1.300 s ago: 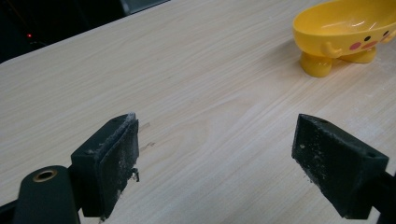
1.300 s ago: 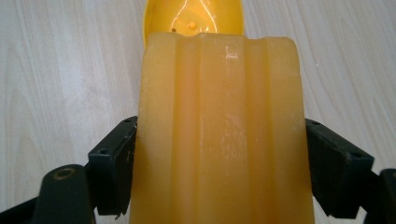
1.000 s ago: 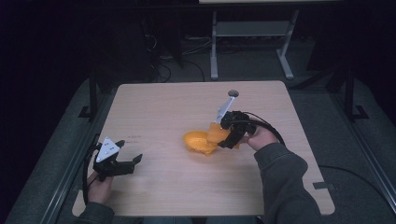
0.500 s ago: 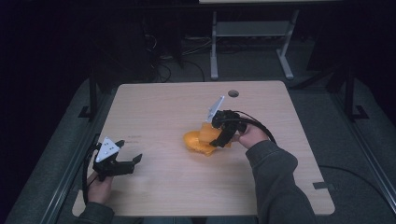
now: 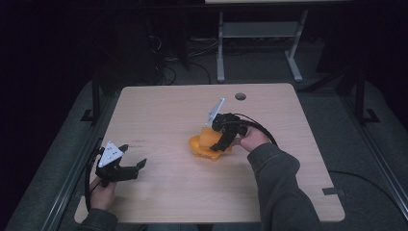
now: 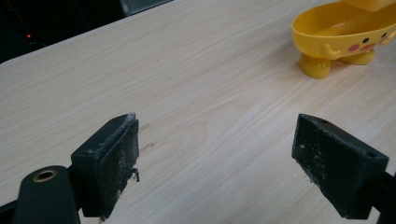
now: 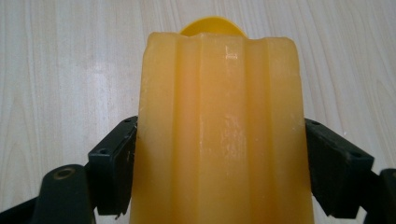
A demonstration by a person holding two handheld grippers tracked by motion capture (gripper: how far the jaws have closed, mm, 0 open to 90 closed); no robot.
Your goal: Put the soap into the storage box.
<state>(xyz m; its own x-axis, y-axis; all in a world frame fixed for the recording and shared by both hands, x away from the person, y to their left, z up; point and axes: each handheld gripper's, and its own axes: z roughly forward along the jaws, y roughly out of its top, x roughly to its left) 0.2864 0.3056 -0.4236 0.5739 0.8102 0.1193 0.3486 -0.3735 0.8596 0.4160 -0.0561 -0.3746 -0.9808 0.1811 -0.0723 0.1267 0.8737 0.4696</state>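
A pale orange ridged block is clamped between the jaws of my right gripper, which is shut on it. In the high view that gripper holds the block just over a yellow footed dish at the middle of the table. The dish's rim peeks out beyond the block. My left gripper rests near the table's front left, open, with nothing between its jaws. From there the dish stands far off, with a small face on its side.
The light wooden table has a round cable hole near its back edge. A white desk frame stands on the dark floor behind it. Cables trail from both grippers.
My right gripper has carried the block leftward and down onto the yellow dish. The left gripper has stayed where it was.
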